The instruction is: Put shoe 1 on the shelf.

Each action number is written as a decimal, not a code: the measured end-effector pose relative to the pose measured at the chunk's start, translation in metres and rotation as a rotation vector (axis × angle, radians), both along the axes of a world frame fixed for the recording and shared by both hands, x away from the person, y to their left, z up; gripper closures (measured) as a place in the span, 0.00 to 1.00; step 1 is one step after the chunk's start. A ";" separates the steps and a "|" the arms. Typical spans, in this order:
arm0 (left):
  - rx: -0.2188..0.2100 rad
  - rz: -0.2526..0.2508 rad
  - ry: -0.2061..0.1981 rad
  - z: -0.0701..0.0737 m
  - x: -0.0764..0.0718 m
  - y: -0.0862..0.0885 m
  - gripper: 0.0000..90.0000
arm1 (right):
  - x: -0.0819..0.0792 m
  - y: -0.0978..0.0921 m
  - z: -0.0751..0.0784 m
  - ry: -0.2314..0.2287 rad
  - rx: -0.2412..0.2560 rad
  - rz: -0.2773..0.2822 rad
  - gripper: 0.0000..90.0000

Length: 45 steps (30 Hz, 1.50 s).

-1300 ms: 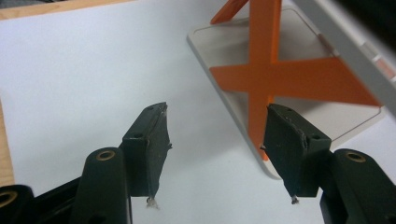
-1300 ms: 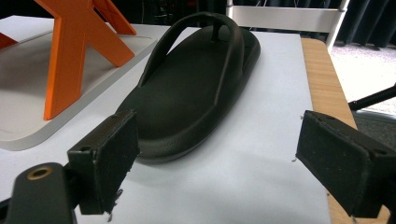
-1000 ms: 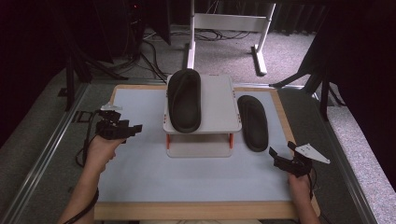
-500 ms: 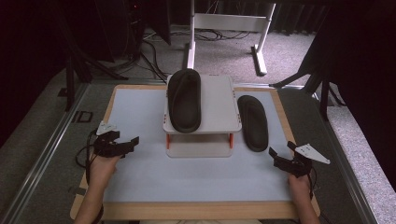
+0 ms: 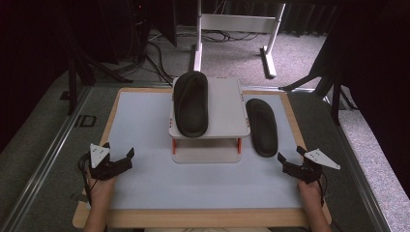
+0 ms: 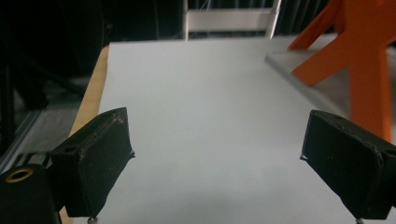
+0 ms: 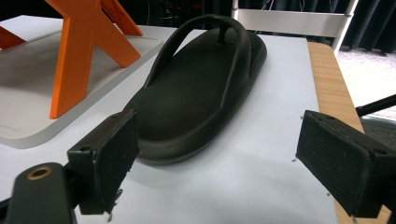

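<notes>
One sandal (image 5: 191, 104) on rack (image 5: 227, 104) – other sandal (image 5: 262, 126) beside (on table (image 5: 140, 121))

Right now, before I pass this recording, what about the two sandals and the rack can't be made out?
- Sandal on the rack: strap detail, high view; too dark and small to tell.
- Sandal on the table: its heel end, right gripper view; the right tool has one jaw in front of it.
- Rack: its top, left gripper view; cut off by the top and right edges.
- Rack's lower shelf: high view; mostly hidden by the top shelf.

The left gripper (image 5: 118, 155) has been drawn back toward the table's (image 5: 145, 188) near left corner, jaws apart.
</notes>
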<state>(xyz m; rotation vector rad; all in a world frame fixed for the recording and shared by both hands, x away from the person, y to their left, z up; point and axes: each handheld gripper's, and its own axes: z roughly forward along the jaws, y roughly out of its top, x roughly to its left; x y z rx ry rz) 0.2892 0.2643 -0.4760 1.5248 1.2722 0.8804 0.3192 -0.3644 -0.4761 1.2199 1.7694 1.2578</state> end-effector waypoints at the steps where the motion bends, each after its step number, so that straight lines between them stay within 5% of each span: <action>1: -0.004 -0.010 -0.011 -0.002 -0.002 0.001 0.09 | 0.000 0.000 0.000 0.002 -0.004 0.000 0.14; 13: -0.020 -0.013 -0.100 -0.013 -0.016 0.006 0.09 | 0.003 0.004 0.000 0.036 -0.036 -0.002 0.12; 26: -0.014 -0.049 -0.114 -0.013 -0.017 0.005 0.09 | 0.012 -0.001 0.007 0.157 -0.048 0.036 0.16; 31: -0.021 -0.061 -0.119 -0.014 -0.017 0.005 0.09 | 0.024 -0.011 0.014 0.240 0.028 0.074 0.27; 45: -0.023 -0.066 -0.119 -0.014 -0.018 0.005 0.09 | 0.055 -0.006 0.043 0.265 0.002 0.001 0.29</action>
